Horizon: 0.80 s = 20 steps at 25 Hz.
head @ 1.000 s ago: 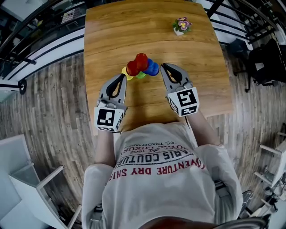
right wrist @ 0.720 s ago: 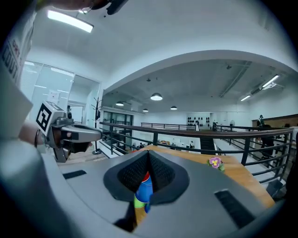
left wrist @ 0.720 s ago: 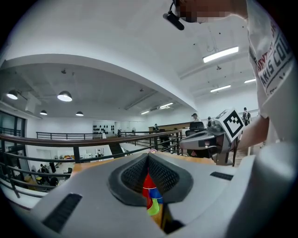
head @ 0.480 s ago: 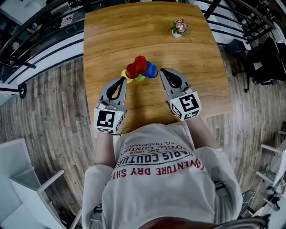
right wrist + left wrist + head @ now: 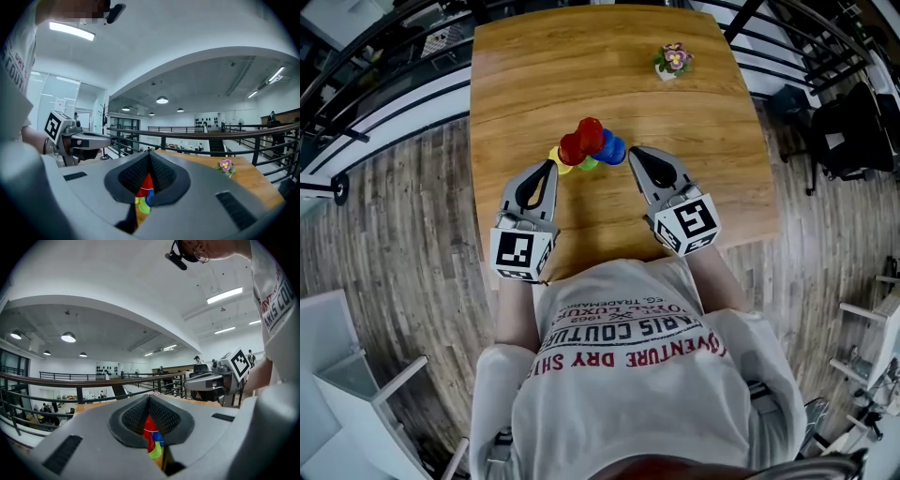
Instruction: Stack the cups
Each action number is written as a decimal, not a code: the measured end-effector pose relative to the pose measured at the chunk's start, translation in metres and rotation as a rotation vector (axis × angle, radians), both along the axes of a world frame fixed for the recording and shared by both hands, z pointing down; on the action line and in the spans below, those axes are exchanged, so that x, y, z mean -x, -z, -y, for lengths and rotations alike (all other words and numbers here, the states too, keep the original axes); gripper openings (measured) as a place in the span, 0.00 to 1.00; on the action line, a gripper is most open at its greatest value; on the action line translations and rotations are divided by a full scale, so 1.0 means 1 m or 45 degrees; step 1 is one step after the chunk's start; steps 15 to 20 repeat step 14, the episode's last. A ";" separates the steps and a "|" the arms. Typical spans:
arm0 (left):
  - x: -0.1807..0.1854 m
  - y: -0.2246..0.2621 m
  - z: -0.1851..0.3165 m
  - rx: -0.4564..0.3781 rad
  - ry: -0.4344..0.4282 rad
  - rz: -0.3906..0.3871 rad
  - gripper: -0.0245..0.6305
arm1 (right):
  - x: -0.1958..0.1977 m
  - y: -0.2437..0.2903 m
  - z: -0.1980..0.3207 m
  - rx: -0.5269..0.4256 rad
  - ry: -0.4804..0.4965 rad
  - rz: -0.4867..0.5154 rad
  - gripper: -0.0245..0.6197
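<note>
Wooden table on a plank-floored gallery, black railing round its far and side edges.

- Cups: one tight cluster near the table's middle, upside down and touching. Red cups stand highest; blue cup on the cluster's right, yellow cup on its left, green cup at the near edge. How many are nested I cannot tell.
- Left gripper: jaws closed tip to tip, nothing gripped. It points at the cluster from the near left, with its tips close to the yellow cup but apart from it. In the left gripper view the cups show only through the gap behind the meeting tips.
- Right gripper: jaws pressed together, also empty. Its tips are just beside the blue cup; contact not confirmed from the head view.
- Small flower pot with purple and yellow blooms: far right corner of the table, well apart from the cups.
- Both grippers lie roughly level over the near half of the table.
</note>
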<state>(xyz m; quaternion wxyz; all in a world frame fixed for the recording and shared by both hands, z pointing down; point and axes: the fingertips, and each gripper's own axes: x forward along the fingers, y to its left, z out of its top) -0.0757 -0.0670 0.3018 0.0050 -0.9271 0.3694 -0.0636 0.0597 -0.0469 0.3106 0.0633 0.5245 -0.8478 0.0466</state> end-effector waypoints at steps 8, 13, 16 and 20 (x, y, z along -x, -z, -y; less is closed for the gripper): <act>-0.005 -0.002 0.001 0.011 0.005 0.012 0.06 | -0.003 -0.001 0.003 0.005 -0.012 0.007 0.08; -0.007 -0.003 0.002 0.012 0.002 0.025 0.06 | -0.006 -0.004 0.006 0.015 -0.022 0.022 0.08; -0.007 -0.004 0.002 0.012 0.002 0.026 0.06 | -0.006 -0.005 0.007 0.018 -0.023 0.024 0.08; -0.007 -0.004 0.002 0.012 0.002 0.026 0.06 | -0.006 -0.005 0.007 0.018 -0.023 0.024 0.08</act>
